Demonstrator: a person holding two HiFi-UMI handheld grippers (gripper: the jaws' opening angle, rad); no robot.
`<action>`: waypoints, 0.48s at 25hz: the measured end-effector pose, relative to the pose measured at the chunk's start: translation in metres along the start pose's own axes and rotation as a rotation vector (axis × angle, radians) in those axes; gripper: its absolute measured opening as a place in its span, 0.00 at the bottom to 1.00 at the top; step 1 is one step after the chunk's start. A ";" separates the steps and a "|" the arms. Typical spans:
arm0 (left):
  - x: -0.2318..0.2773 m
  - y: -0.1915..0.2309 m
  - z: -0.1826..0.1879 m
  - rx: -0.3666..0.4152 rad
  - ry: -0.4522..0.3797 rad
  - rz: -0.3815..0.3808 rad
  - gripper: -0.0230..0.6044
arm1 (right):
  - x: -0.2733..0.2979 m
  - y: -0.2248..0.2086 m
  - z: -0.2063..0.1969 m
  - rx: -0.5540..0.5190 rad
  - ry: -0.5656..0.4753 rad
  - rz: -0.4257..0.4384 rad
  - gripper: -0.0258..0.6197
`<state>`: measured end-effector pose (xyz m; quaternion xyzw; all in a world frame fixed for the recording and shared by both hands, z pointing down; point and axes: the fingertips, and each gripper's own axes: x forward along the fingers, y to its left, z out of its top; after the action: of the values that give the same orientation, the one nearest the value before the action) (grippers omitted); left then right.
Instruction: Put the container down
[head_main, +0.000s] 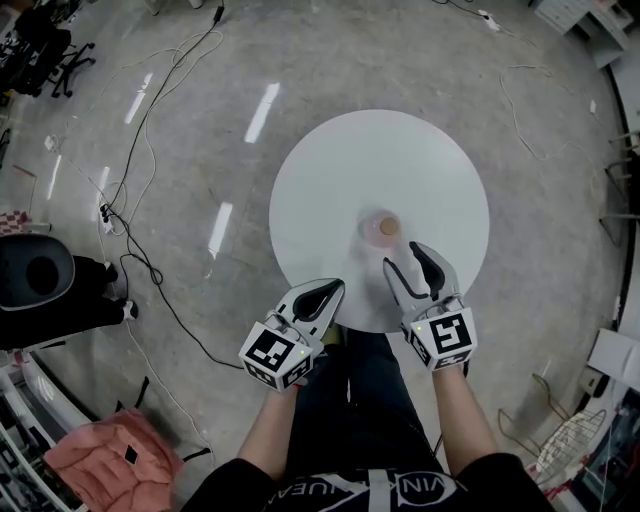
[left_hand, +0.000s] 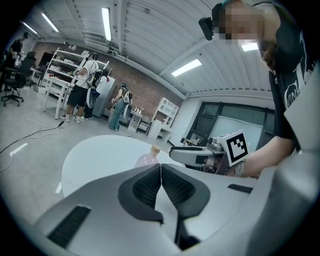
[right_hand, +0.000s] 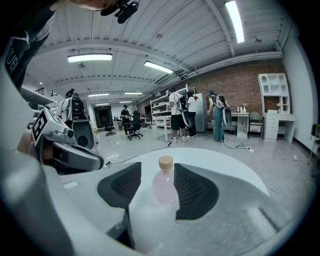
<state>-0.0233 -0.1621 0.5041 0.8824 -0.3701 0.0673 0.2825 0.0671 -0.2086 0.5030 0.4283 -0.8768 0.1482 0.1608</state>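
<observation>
Standing on round table above concrete floor, bottle seems clear of spread rt tongs; lt tongs closed.

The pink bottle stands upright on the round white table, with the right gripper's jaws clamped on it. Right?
No. The jaws of the right gripper stand open, not clamped: the right gripper view shows them spread, and the head view shows the pink bottle just beyond them. It does stand upright on the round white table.
</observation>
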 end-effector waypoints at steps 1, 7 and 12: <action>-0.002 -0.001 0.001 0.006 -0.002 -0.003 0.06 | -0.003 0.003 0.001 -0.005 -0.001 -0.002 0.35; -0.013 -0.015 0.006 0.044 -0.016 -0.026 0.06 | -0.027 0.020 0.010 -0.040 -0.021 -0.006 0.16; -0.019 -0.029 0.014 0.071 -0.034 -0.042 0.06 | -0.048 0.031 0.014 -0.035 -0.031 -0.016 0.09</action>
<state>-0.0185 -0.1412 0.4735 0.9005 -0.3536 0.0594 0.2460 0.0675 -0.1622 0.4667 0.4345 -0.8782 0.1248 0.1561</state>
